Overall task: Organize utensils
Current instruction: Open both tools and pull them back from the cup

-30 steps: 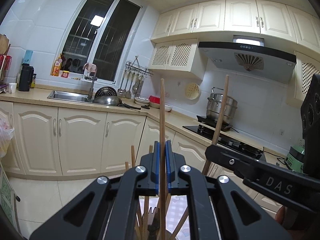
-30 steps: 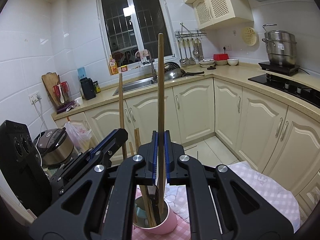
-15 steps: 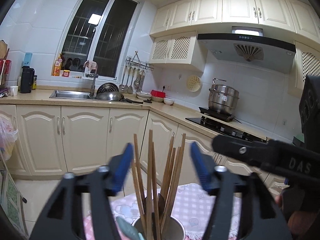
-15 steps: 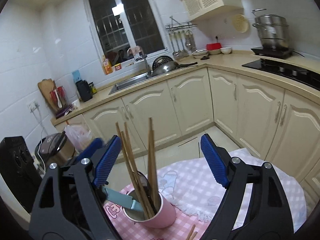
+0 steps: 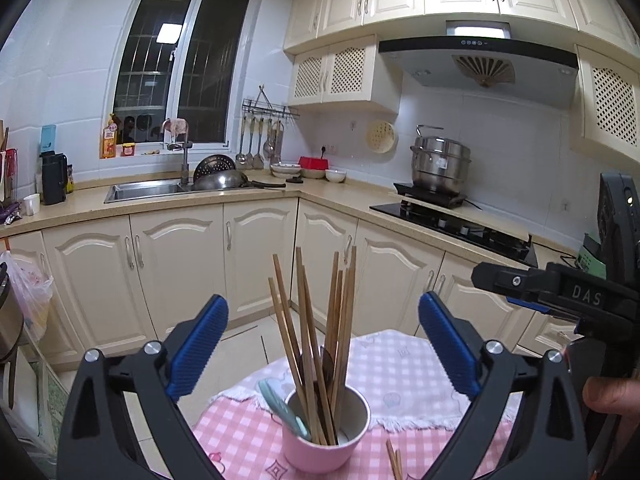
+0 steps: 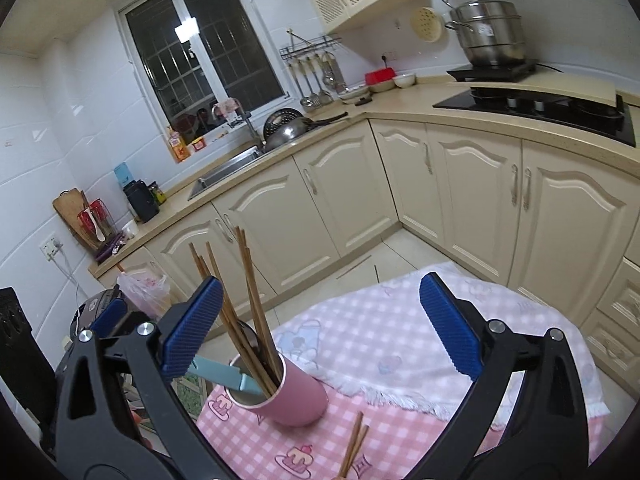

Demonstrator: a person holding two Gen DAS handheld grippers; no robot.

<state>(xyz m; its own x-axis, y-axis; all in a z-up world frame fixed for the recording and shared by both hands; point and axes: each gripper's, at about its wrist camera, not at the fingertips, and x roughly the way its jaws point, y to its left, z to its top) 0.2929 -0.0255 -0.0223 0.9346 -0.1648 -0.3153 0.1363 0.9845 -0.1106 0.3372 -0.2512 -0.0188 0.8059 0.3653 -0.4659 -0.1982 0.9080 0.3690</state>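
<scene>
A pink cup (image 5: 320, 450) stands on the pink checked tablecloth (image 5: 248, 436) and holds several wooden chopsticks (image 5: 308, 328) and a teal-handled utensil (image 5: 280, 402). My left gripper (image 5: 323, 350) is open and empty, above and just behind the cup. My right gripper (image 6: 318, 330) is open and empty over the same cup (image 6: 292, 396); its chopsticks (image 6: 248, 292) lean left beside the teal handle (image 6: 224, 374). Two loose chopsticks (image 6: 354, 446) lie on the cloth in front of the cup; they also show in the left wrist view (image 5: 394, 464). The right gripper's body (image 5: 560, 292) shows at the right.
A white fringed cloth (image 6: 400, 340) covers the table's far part. Kitchen cabinets (image 5: 172, 256), a sink (image 5: 144, 190) and a hob (image 6: 540, 106) run behind. A rice cooker (image 6: 94, 312) and a plastic bag (image 6: 142, 286) stand at the left.
Both grippers were shut on a chopstick held upright over the cup. Both have opened, the chopsticks now stand in the cup, and both grippers have risen and drawn back.
</scene>
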